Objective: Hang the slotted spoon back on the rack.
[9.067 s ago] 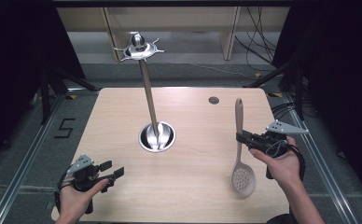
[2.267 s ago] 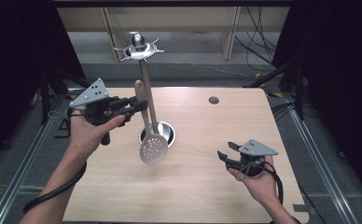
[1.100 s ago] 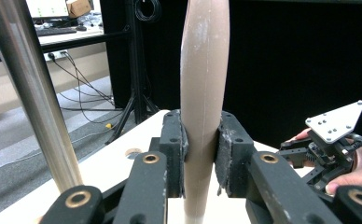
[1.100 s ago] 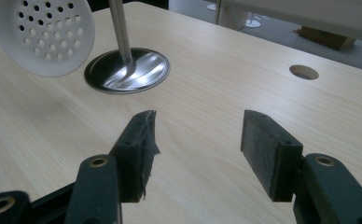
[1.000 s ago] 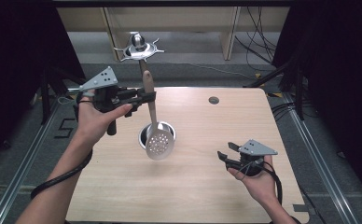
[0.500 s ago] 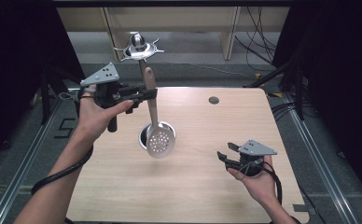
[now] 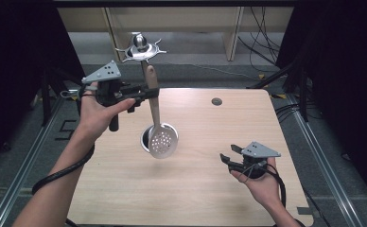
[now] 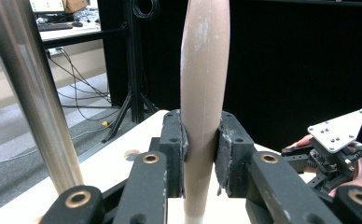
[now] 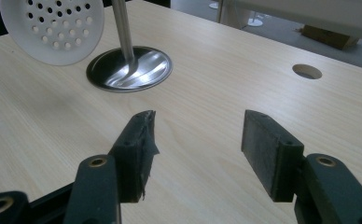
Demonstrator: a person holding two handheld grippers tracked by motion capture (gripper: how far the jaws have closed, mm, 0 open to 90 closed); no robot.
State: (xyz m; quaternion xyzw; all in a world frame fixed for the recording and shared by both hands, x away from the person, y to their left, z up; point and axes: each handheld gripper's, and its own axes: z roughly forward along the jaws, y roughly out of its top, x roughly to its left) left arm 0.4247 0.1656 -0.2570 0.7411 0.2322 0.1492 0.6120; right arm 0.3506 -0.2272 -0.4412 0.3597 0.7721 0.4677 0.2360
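— Since half a second back, what has shifted?

— Very little: the left gripper (image 7: 146,93) has carried the tan-handled slotted spoon with the white perforated bowl (image 7: 154,113) slightly nearer the top of the tall steel stand (image 7: 141,49); the right hand has stayed put.

— Starting nearest, what does the right side show?

— Low at the near right of the pale wooden table (image 7: 205,189), the right gripper (image 7: 229,153) hovers with its jaws spread wide and nothing between them. Its own view looks past them over the bare wood.

— And beyond that?

— The spoon's bowl (image 9: 52,29) hangs in the air just in front of the stand's round shiny base (image 9: 130,68). Higher up, the left gripper's jaws are clamped on the tan handle (image 8: 202,107), which runs upright between them. The stand's steel pole (image 8: 32,98) rises just beside it. A small round hole (image 7: 216,101) sits in the table's far side.
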